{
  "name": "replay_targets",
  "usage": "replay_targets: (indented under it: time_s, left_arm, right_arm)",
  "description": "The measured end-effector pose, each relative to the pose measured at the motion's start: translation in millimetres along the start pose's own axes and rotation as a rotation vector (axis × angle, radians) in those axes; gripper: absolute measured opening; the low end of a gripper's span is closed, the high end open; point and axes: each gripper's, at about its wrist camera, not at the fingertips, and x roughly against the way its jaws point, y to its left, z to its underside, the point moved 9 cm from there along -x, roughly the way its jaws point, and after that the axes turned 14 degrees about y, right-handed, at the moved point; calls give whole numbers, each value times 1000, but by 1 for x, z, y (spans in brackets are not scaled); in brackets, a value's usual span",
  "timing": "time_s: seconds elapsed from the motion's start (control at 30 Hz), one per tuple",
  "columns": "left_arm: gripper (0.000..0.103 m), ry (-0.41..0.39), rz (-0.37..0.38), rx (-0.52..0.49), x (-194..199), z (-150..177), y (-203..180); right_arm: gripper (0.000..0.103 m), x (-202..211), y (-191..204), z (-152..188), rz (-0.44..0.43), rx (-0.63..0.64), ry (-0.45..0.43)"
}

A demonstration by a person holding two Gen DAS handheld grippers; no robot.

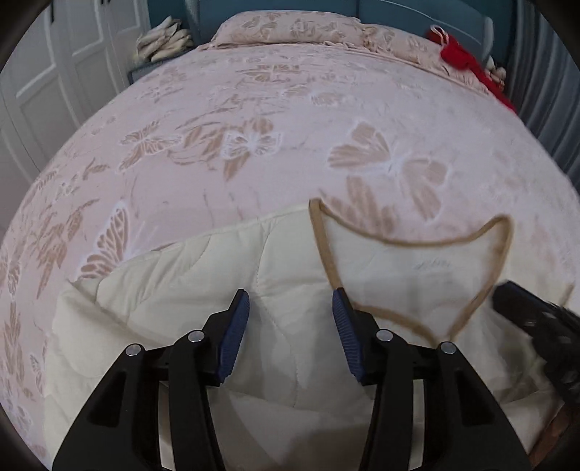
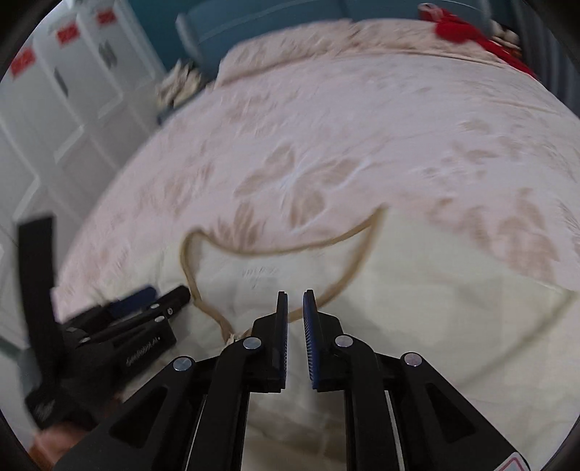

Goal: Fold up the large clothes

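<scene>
A cream quilted garment (image 1: 181, 282) (image 2: 417, 290) lies spread on the near part of the bed. Its tan-trimmed neckline (image 1: 417, 242) (image 2: 282, 250) faces the pillows. My left gripper (image 1: 290, 291) hovers just above the cloth to the left of the neckline, jaws open, nothing pinched between them; the right wrist view also catches the left gripper (image 2: 152, 300) at its left side. My right gripper (image 2: 295, 293) points at the lower rim of the neckline with only a narrow slit between its pads and no cloth in it. Blurred, the right gripper (image 1: 536, 319) reaches in from the right edge of the left wrist view.
A pink butterfly-patterned bedspread (image 1: 253, 108) (image 2: 362, 126) covers the bed, with a matching pillow (image 1: 290, 29) at the head. A red cloth item (image 1: 460, 54) (image 2: 460, 25) lies at the far right corner. White wardrobe doors (image 1: 54, 72) stand to the left; a pale bundle (image 1: 163, 40) rests beside the bed.
</scene>
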Motion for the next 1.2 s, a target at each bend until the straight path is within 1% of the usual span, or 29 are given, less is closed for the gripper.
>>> replay_targets:
  time_s: [0.03,0.07,0.1,0.13,0.27,0.3,0.37,0.4,0.43,0.47,0.5,0.53,0.57,0.6,0.63,0.67,0.7,0.73,0.77,0.8,0.83,0.87,0.93,0.97,1.0,1.03,1.07,1.13,1.2]
  left_arm:
    - [46,-14,-15,-12,-2,2,-2]
    - [46,-27,-25,-19,-4,3,-2]
    - [47,-41,-28,-17,-6,4,-2]
    - [48,-52,-28,-7,-8,5,-1]
    - [49,-85,-39,7,-10,5,1]
    - [50,-89,-47,12,-10,3,3]
    - [52,-99,-59,38,-6,3,10]
    - [52,-111,-62,65,2,3,17]
    - [55,-142,-59,122,16,7,31]
    - [60,-178,-32,174,33,13,46]
    - [71,-206,11,203,49,22,59]
    - [78,-230,62,222,69,36,74]
    - [80,-241,80,226,82,47,85]
    - [82,-229,97,217,99,70,103]
    - [86,-210,114,206,107,85,112]
    - [88,-174,139,195,116,110,126]
    - [90,-140,155,189,124,134,137]
    - [91,-92,166,186,131,170,155]
    - [91,-59,164,193,133,193,167]
    - [91,-9,157,210,135,227,183]
    - [91,35,153,234,137,260,197]
    - [91,62,157,255,138,281,205]
    - [91,143,225,342,139,343,221]
    - [91,170,248,379,139,365,225]
    - [91,177,272,401,140,381,225]
    - [91,172,285,406,142,391,222]
    - [91,156,273,390,147,400,217]
    - [91,148,267,362,150,403,206]
    - [91,141,294,362,152,402,193]
  right_arm:
    - [12,-11,3,1,13,15,24]
    - [9,-21,3,3,41,30,38]
    - [6,-27,4,6,61,38,38]
    - [0,-29,0,6,74,34,30]
    - [0,-32,-21,5,24,-65,-10]
    - [0,-29,-23,6,29,-87,-29]
    - [0,-5,-34,6,98,-151,-126]
    - [3,11,-37,11,113,-175,-169]
    - [11,35,-41,18,97,-198,-225]
    - [11,51,-43,25,72,-207,-254]
    - [12,73,-47,40,44,-210,-280]
    - [15,96,-53,61,28,-208,-295]
    - [25,114,-60,81,25,-205,-299]
    - [33,136,-72,112,27,-204,-297]
    - [51,153,-84,142,36,-207,-287]
    - [61,163,-94,165,46,-212,-274]
    - [63,179,-112,208,74,-227,-239]
    - [66,187,-126,237,105,-237,-204]
    - [67,193,-135,261,139,-241,-170]
    - [67,201,-149,299,184,-249,-118]
    - [69,206,-156,324,196,-264,-82]
    - [71,210,-161,359,182,-292,-34]
    - [71,211,-164,406,152,-329,24]
    - [71,209,-161,428,133,-342,52]
    - [71,205,-159,440,110,-354,67]
    - [71,201,-155,455,66,-382,78]
    - [72,197,-152,463,32,-408,81]
    - [73,186,-146,469,-24,-454,74]
    - [77,184,-142,470,-12,-462,35]
